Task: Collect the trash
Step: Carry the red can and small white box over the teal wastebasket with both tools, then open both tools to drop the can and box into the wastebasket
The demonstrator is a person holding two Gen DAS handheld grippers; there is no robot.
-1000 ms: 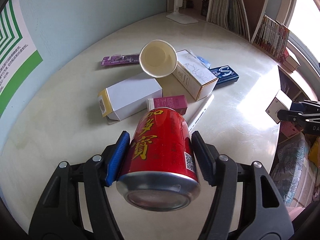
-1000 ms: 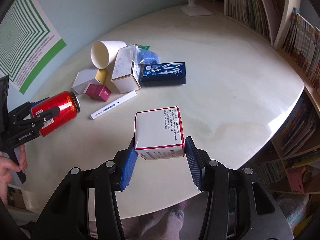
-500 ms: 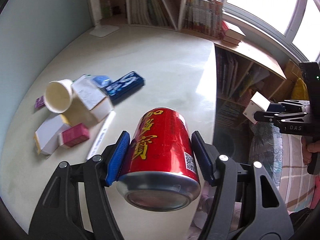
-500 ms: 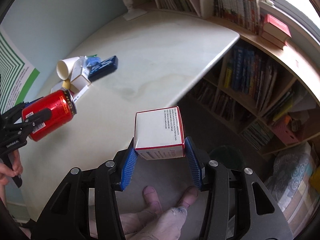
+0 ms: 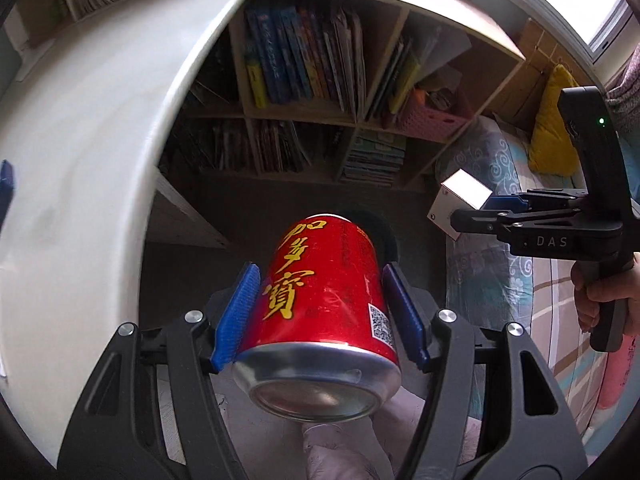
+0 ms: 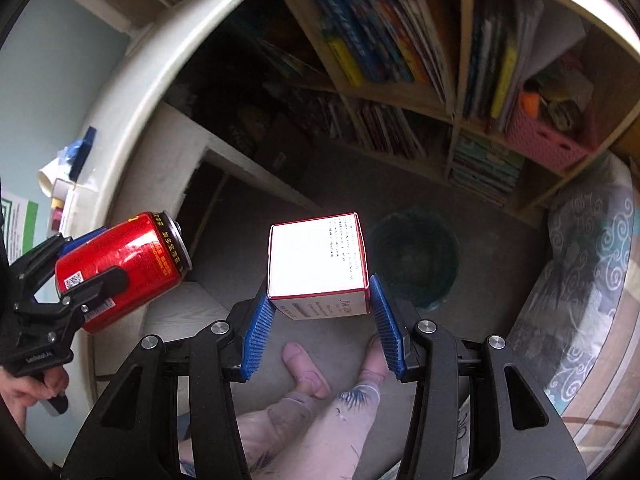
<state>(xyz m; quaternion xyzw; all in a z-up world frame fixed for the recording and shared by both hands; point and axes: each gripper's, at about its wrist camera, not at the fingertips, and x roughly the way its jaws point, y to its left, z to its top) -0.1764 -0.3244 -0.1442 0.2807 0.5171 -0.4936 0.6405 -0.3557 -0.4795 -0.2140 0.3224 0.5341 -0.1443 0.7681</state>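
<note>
My left gripper (image 5: 320, 312) is shut on a red drink can (image 5: 324, 300) with yellow characters, held past the table's edge above the floor; it also shows in the right wrist view (image 6: 120, 264). My right gripper (image 6: 318, 320) is shut on a white box with red edges (image 6: 318, 260), also seen in the left wrist view (image 5: 460, 204). A dark round waste bin (image 6: 414, 256) stands on the floor just beyond and right of the box; in the left wrist view the bin (image 5: 384, 232) is mostly hidden behind the can.
The white table's curved edge (image 5: 120, 160) runs along the left, with leftover trash on it (image 6: 64, 184). Bookshelves full of books (image 6: 400, 60) line the back. A patterned bed cover (image 6: 580, 280) lies to the right. The person's feet (image 6: 312, 380) are below.
Both grippers have swung away from the table top to the right and down, carrying the can and the box out over the floor toward the waste bin.
</note>
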